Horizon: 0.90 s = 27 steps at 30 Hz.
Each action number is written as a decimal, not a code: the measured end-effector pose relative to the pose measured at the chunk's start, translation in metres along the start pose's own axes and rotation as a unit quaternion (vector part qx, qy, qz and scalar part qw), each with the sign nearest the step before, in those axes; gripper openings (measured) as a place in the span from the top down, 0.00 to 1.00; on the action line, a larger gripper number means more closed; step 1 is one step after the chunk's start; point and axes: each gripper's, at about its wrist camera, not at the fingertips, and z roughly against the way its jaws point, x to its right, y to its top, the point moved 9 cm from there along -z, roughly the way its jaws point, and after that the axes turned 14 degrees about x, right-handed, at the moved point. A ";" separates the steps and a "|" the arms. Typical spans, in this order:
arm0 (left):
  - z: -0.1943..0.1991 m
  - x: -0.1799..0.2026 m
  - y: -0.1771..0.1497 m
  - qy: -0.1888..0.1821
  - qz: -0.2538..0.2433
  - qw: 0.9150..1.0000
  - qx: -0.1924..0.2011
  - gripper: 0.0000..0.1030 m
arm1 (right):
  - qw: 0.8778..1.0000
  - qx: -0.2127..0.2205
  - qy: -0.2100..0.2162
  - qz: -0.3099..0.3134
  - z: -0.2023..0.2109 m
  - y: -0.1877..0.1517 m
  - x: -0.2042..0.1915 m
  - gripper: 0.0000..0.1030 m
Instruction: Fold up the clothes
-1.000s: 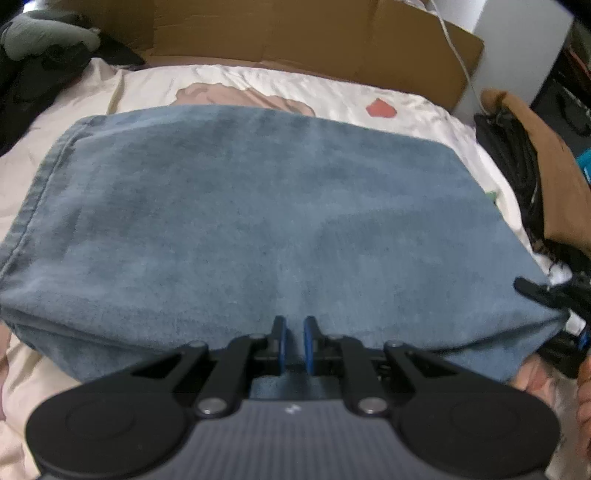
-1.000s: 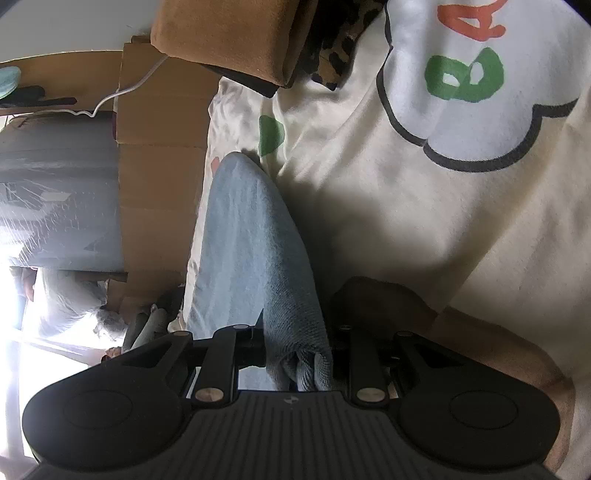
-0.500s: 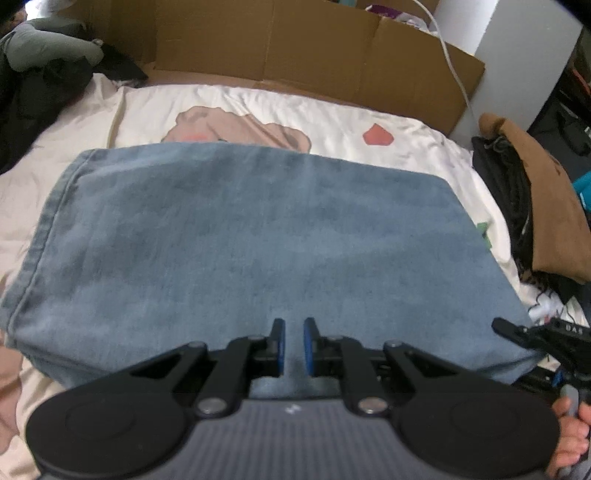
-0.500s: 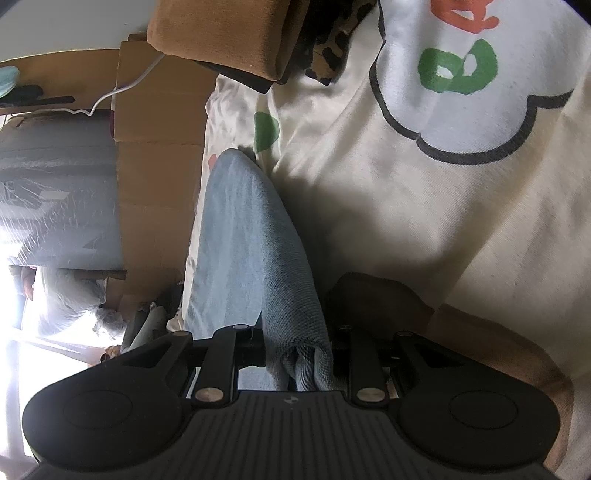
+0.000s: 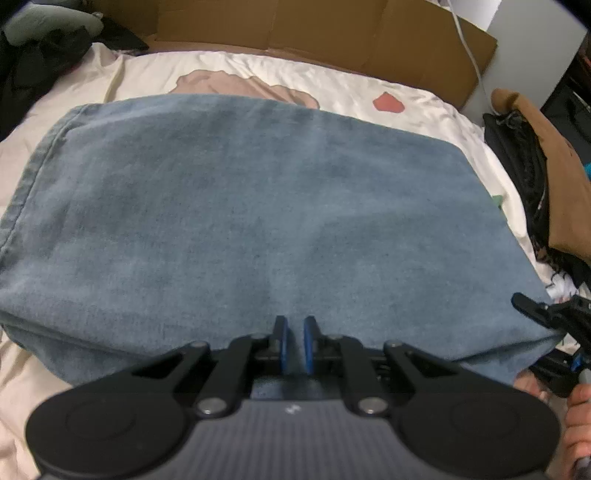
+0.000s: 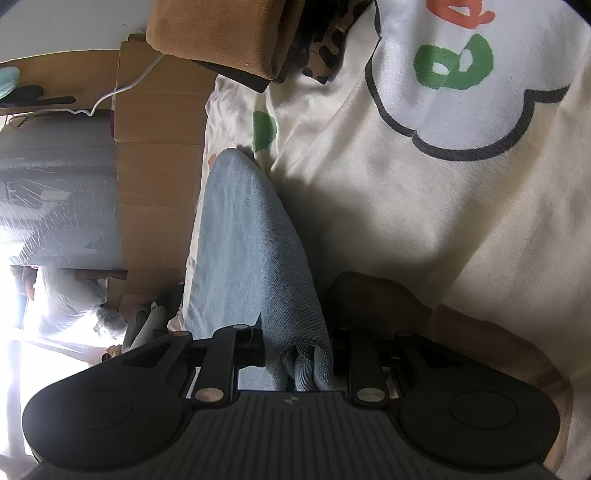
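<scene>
Folded blue jeans (image 5: pixel 258 206) lie spread across the patterned bedsheet (image 5: pixel 332 85). My left gripper (image 5: pixel 293 332) hovers over their near edge. Its blue pads (image 5: pixel 281 343) stand almost together with nothing gripped between them. At the right corner of the denim the right gripper (image 5: pixel 543 314) shows as a black finger, with a person's hand (image 5: pixel 580 424) below it. In the right wrist view my right gripper (image 6: pixel 297 354) is shut on the bunched, folded edge of the jeans (image 6: pixel 243 236), which run away from it in a raised ridge.
A cardboard wall (image 5: pixel 332 29) stands behind the bed. A pile of brown and black clothes (image 5: pixel 554 184) sits at the right edge of the bed, and dark clothes (image 5: pixel 37 55) lie at the far left. The sheet (image 6: pixel 406 221) carries printed shapes.
The left wrist view shifted slightly back and then closer over the denim. The right gripper kept its grip on the jeans' edge and did not move.
</scene>
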 end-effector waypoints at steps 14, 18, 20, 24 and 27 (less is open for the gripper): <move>-0.010 0.013 -0.005 -0.013 0.001 1.000 -0.016 0.91 | 1.000 0.005 0.004 -0.006 0.003 -0.005 0.004 0.78; -0.006 0.013 0.004 -0.012 0.002 1.000 -0.023 0.94 | 1.000 0.006 0.005 -0.010 0.003 -0.006 0.005 0.78; -0.003 0.013 0.013 -0.012 0.011 1.000 -0.024 0.95 | 1.000 0.006 0.005 -0.011 0.003 -0.006 0.006 0.78; -0.001 0.013 0.042 -0.017 0.016 1.000 -0.006 0.95 | 1.000 0.006 0.005 -0.012 0.003 -0.006 0.005 0.78; -0.012 0.008 0.059 -0.010 0.020 1.000 -0.003 0.95 | 1.000 0.006 0.005 -0.012 0.002 -0.005 0.005 0.78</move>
